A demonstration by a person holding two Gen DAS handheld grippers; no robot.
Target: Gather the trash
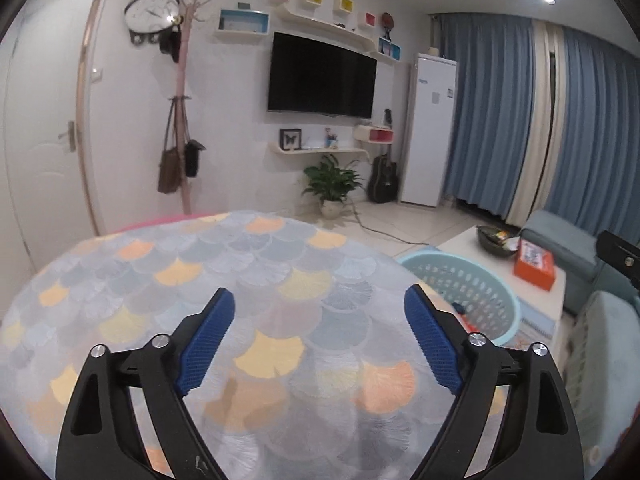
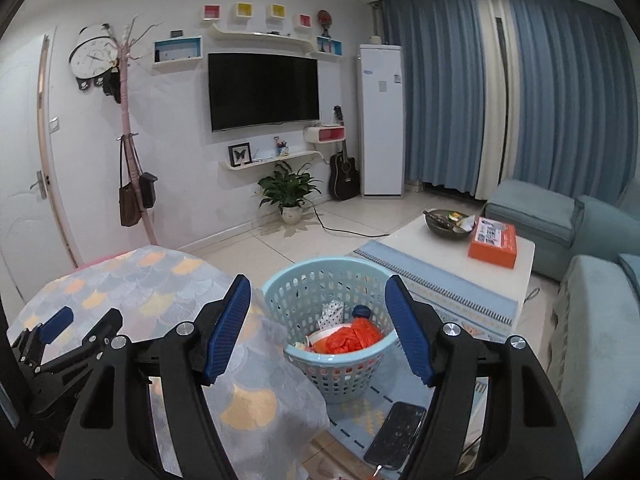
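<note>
Beside the cloth-covered table (image 2: 160, 300), the light blue basket (image 2: 332, 364) stands on the floor and already holds trash (image 2: 346, 338), probably to be within reach. Above it the right gripper (image 2: 320, 328) has fingers wide apart, empty. The left gripper (image 1: 320, 336), also spread and empty, hangs over the table.

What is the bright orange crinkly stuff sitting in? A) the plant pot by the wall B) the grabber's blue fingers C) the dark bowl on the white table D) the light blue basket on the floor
D: the right wrist view shows the orange crinkly stuff lying inside the light blue basket with other trash, while the right gripper is open and holds nothing.
</note>
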